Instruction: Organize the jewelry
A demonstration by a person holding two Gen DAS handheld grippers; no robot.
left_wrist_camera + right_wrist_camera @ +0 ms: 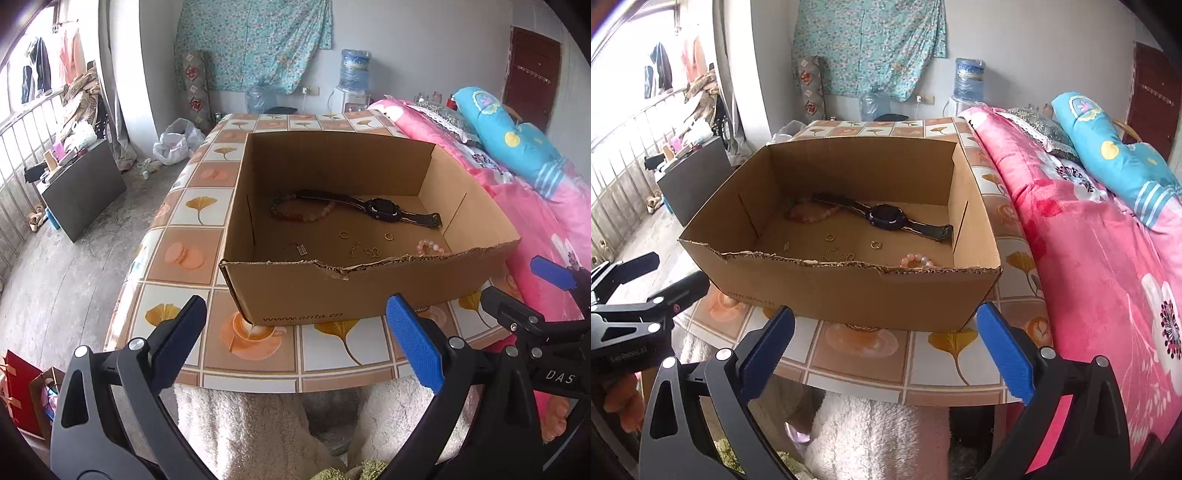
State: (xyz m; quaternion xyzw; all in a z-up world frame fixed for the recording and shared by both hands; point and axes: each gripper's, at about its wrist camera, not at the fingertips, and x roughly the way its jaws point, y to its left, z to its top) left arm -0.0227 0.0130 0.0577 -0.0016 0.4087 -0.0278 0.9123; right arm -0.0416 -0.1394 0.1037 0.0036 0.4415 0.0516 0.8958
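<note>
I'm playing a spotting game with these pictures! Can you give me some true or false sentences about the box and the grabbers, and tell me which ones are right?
1. The black watch lies inside the cardboard box. True.
2. The left gripper is squeezing a bracelet. False: its jaws stand open with nothing between them.
3. The pink bead bracelet sits in the box near the front wall. True.
4. The box stands on the pink blanket. False: it stands on the table with the leaf-patterned cover, beside the blanket.
5. The right gripper is open and empty. True.
</note>
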